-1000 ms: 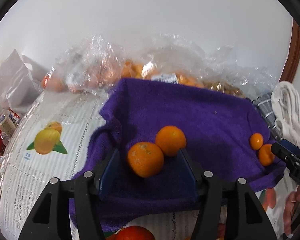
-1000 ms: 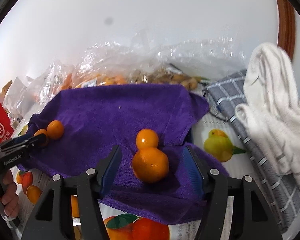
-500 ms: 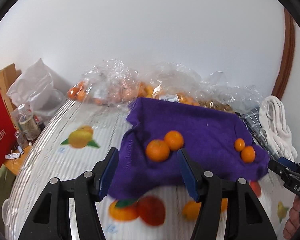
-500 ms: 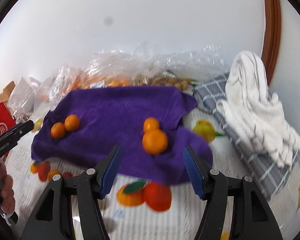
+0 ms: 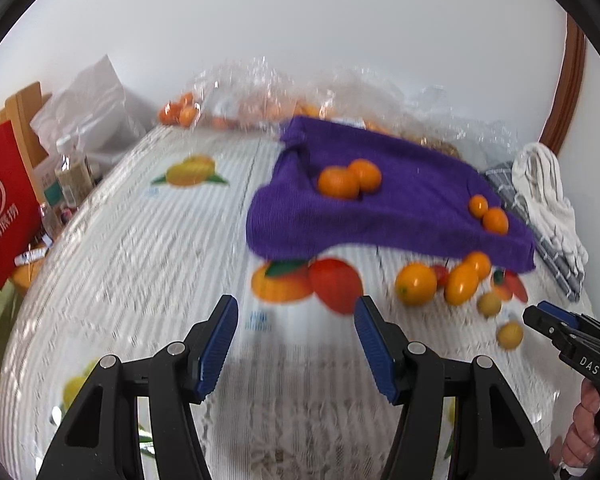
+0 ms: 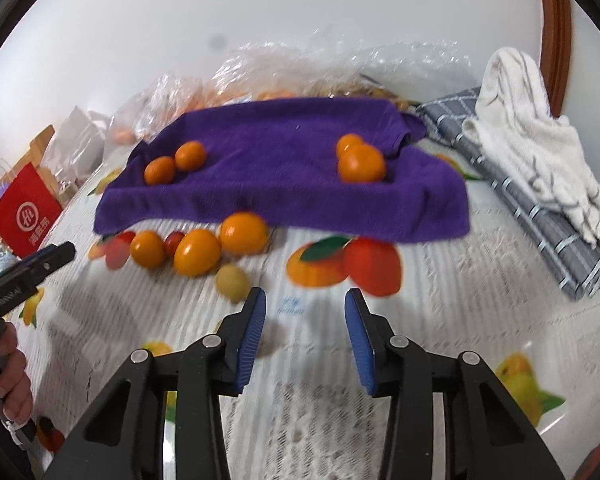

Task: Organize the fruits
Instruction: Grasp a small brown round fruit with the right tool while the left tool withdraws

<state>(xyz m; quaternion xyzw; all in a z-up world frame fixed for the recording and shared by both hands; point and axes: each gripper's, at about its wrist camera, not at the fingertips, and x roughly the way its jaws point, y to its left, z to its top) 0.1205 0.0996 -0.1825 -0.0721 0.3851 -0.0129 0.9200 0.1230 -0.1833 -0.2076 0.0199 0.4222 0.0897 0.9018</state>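
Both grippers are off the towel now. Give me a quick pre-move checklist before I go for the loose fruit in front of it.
1. Left gripper empty: ok, jaws apart over bare tablecloth.
2. Right gripper empty: ok, nothing between the pads; its jaws have just been closing.
3. Two pairs of oranges settled on the purple towel, left pair and right pair: ok, all four rest on it.
4. Loose fruit in front of the towel reachable: ok, nothing lies between it and the grippers.
5. Small yellowish fruit clear of the right gripper: ok, beside its left fingertip, not touching.
6. Real versus printed fruit: cannot tell at the blurred edges.
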